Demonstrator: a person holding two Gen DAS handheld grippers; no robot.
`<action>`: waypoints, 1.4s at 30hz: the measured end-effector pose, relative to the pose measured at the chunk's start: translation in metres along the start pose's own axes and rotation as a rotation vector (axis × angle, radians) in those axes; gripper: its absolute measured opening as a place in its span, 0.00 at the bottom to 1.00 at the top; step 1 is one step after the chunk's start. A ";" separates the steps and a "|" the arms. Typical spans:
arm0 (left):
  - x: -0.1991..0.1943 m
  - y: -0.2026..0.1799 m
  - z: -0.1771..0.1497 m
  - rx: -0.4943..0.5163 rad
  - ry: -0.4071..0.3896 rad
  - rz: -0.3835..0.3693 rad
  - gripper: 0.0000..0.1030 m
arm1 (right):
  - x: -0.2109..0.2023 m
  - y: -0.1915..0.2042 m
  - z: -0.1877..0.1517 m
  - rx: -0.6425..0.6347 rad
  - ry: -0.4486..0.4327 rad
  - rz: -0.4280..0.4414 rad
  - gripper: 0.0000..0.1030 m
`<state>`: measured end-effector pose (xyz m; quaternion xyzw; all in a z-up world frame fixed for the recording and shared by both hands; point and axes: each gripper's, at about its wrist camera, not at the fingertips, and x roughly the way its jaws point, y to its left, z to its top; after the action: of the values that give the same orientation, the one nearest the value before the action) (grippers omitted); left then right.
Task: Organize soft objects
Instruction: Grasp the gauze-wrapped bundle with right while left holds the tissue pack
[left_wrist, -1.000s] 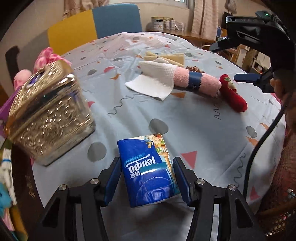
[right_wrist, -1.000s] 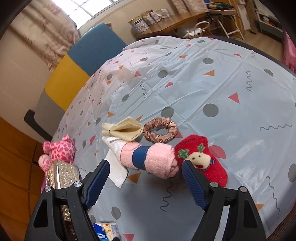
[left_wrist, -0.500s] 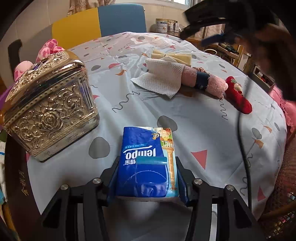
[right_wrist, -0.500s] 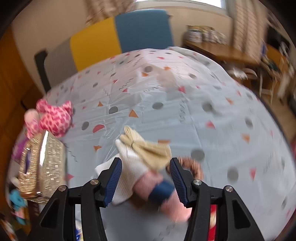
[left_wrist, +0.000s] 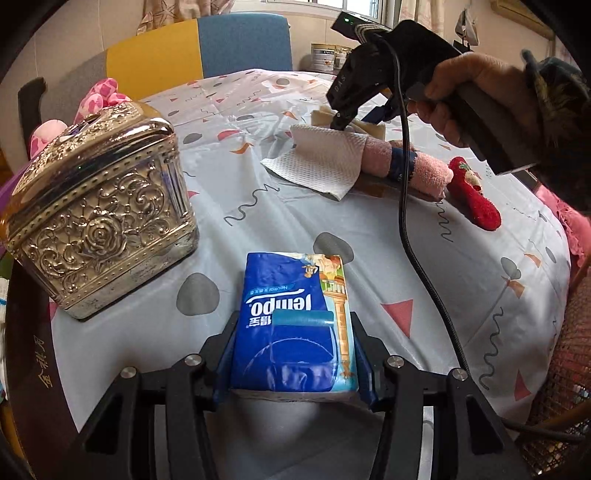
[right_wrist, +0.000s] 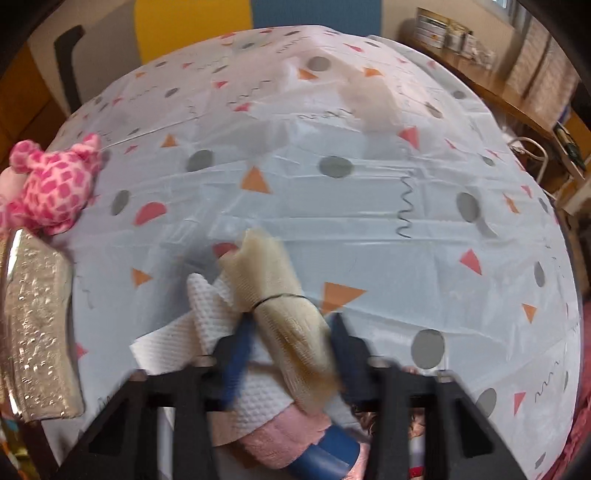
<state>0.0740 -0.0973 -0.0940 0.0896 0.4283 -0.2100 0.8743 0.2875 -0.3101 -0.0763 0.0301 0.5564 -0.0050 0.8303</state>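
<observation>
blue tissue pack (left_wrist: 295, 325) clamped in left gripper (left_wrist: 293, 350); right gripper (right_wrist: 291, 350) has just been closing around beige cloth roll (right_wrist: 288, 325); next, lift it.

The tissue pack (left_wrist: 295, 325) lay on the table (left_wrist: 424, 266), just right of and nearer than the box (left_wrist: 96, 206). A plush (right_wrist: 51, 188) sat behind the box. Far right of the box lay a paper towel (left_wrist: 325, 162), a rolled towel (left_wrist: 417, 170) and a sock (left_wrist: 476, 199), in a row.
</observation>
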 end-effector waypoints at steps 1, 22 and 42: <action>0.000 0.000 0.000 0.000 0.000 0.000 0.52 | 0.000 -0.003 -0.001 0.016 0.000 0.014 0.29; -0.003 -0.003 0.001 -0.003 0.017 0.019 0.52 | -0.082 -0.037 -0.083 0.251 -0.076 0.431 0.21; -0.002 -0.005 0.000 -0.008 0.041 0.039 0.52 | -0.059 -0.039 -0.142 0.413 0.007 0.538 0.52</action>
<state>0.0705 -0.1014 -0.0925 0.0988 0.4450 -0.1893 0.8697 0.1320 -0.3425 -0.0773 0.3434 0.5188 0.1017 0.7763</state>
